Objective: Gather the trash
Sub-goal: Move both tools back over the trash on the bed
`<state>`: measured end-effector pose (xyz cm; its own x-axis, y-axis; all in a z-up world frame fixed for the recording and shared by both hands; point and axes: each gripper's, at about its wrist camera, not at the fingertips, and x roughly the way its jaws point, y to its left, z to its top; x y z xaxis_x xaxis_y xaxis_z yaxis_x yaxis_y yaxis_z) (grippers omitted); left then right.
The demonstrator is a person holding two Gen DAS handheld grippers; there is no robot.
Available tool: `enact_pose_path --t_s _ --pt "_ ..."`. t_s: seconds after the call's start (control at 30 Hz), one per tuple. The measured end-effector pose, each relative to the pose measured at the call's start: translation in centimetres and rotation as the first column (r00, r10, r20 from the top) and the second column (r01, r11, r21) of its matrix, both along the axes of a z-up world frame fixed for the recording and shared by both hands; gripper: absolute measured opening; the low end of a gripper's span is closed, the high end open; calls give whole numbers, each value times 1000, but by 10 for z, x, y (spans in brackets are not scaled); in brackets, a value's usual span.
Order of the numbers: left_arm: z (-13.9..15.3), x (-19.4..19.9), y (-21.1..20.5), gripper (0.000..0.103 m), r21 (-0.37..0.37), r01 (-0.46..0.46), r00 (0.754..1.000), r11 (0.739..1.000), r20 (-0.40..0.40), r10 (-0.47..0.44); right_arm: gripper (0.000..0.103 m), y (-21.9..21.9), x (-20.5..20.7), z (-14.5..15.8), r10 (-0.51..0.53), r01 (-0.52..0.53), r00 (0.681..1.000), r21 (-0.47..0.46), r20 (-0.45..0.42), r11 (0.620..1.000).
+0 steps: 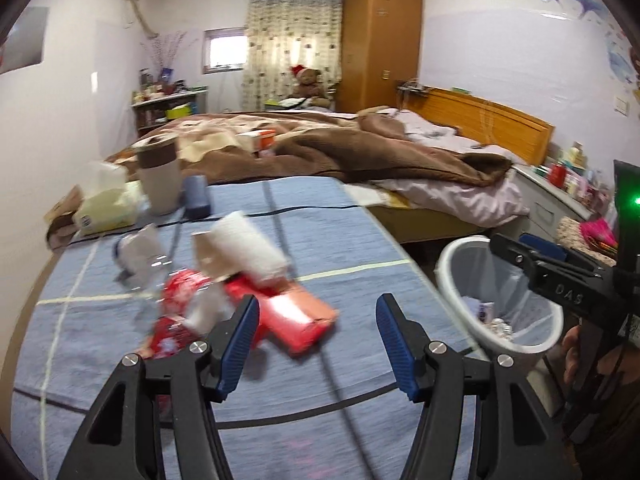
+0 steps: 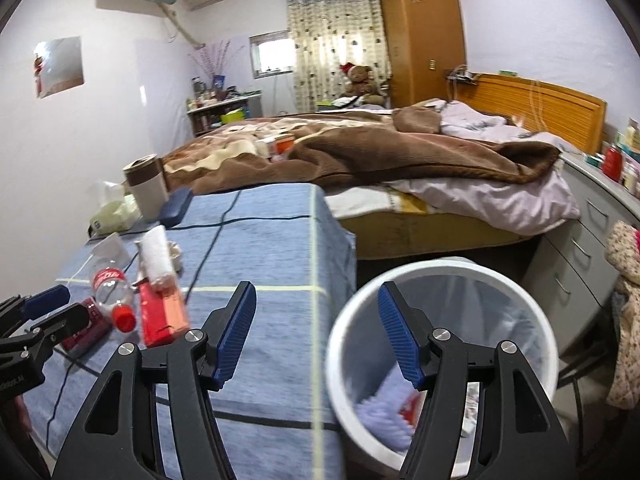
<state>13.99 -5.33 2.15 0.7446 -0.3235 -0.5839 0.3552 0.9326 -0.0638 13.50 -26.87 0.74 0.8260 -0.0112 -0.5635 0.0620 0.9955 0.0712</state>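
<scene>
A table covered with a blue cloth (image 2: 260,240) is seen with a heap of trash on its left part: a clear plastic bottle (image 2: 110,290) with a red cap, a red box (image 2: 162,312), a white paper roll (image 2: 156,256) and a red packet (image 2: 86,326), lying close together and partly overlapping. The left gripper (image 1: 316,312) is held above the cloth just beside the red box, its jaws apart with nothing between them. The right gripper (image 2: 316,300) is held over the rim of a white bin (image 2: 344,344) standing beside the table, its jaws likewise apart and empty. Some trash is seen lying inside the lined bin.
</scene>
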Motion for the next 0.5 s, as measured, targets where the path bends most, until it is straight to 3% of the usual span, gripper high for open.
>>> enact_pose_path --t_s 0.5 --pt "-19 19 82 68 60 -148 987 987 -46 151 65 54 45 -11 171 -171 984 -2 -52 985"
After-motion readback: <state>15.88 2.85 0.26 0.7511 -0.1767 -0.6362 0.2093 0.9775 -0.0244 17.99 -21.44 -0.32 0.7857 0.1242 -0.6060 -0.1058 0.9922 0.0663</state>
